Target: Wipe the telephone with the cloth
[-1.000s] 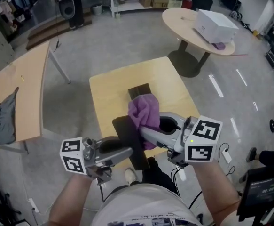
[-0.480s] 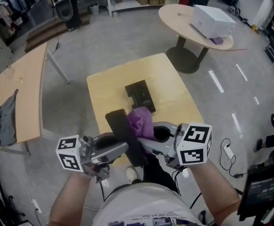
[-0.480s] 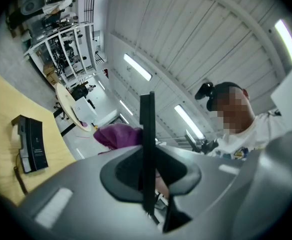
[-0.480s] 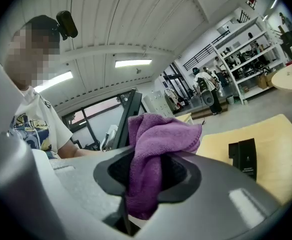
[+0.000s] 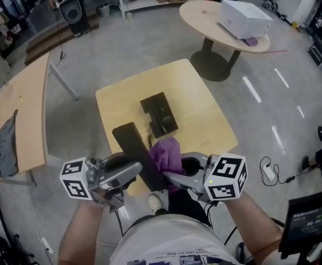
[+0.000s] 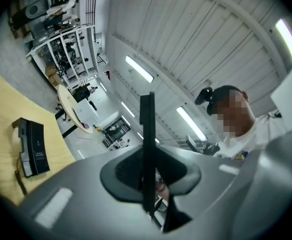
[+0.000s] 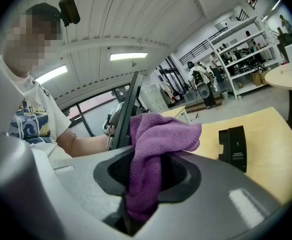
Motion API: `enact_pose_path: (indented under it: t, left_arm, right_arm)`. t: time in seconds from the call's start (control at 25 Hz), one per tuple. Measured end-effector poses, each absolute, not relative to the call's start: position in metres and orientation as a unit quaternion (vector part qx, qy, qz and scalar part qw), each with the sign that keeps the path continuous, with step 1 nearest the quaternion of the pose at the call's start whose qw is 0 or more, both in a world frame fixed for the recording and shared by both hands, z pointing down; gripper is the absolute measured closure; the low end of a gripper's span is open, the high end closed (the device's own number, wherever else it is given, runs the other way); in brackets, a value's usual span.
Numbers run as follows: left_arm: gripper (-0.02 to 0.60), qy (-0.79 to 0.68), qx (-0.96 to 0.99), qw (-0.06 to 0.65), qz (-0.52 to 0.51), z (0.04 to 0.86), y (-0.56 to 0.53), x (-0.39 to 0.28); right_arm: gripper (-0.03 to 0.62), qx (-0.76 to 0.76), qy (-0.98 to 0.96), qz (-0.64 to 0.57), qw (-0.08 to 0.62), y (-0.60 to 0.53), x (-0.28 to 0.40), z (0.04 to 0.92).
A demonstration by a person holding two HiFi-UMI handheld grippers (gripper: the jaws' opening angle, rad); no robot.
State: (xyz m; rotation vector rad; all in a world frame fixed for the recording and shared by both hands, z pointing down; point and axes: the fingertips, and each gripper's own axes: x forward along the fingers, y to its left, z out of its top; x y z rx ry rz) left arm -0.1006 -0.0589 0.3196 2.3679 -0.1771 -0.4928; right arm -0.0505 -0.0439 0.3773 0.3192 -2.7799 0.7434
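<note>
The telephone (image 5: pixel 159 114) lies flat near the middle of the small wooden table (image 5: pixel 205 120), and its whole dark base is now uncovered. A second ago the purple cloth (image 5: pixel 165 152) hung over the base's near end. Since then you have drawn the cloth back toward yourself and lower, clear of the base.

Your right gripper (image 5: pixel 174 175) is clenched on the cloth. A thick wad is pinched between the jaws, and a loose fold flops over the top. The cloth now sits just beside the long dark handset (image 5: pixel 132 142), on its right, and seems to brush it, though I cannot tell whether it presses.

Your left gripper (image 5: pixel 136 173) is clamped on that handset near its lower end. It holds the handset out over the near edge of the table, slanting away from you, and has barely shifted.

I read this as the pass over the base being done or paused, with the work turning to the handset. If so, your next move is to lay the cloth flat against one face and stroke along its length while your left side keeps firm. The hold is near one end, so a hard push far up the handset could lever it in the jaws. Keep the pressure light and check the far face too.
</note>
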Motion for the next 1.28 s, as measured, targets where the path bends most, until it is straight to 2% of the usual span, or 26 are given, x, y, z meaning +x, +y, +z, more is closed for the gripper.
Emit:
enact_pose_path:
  t: [0.68,1.28]
  left_arm:
    - [0.495,-0.078,0.908,0.371,-0.179,0.334,-0.09,-0.087]
    - [0.495,-0.119,0.892,0.404,-0.166,0.372,-0.133,-0.092]
  right_arm:
    - [0.484,0.129,-0.93,0.306,0.158,-0.014,-0.004,0.414]
    - [0.484,0.161,-0.926,0.297,0.17,-0.035,0.023,0.409]
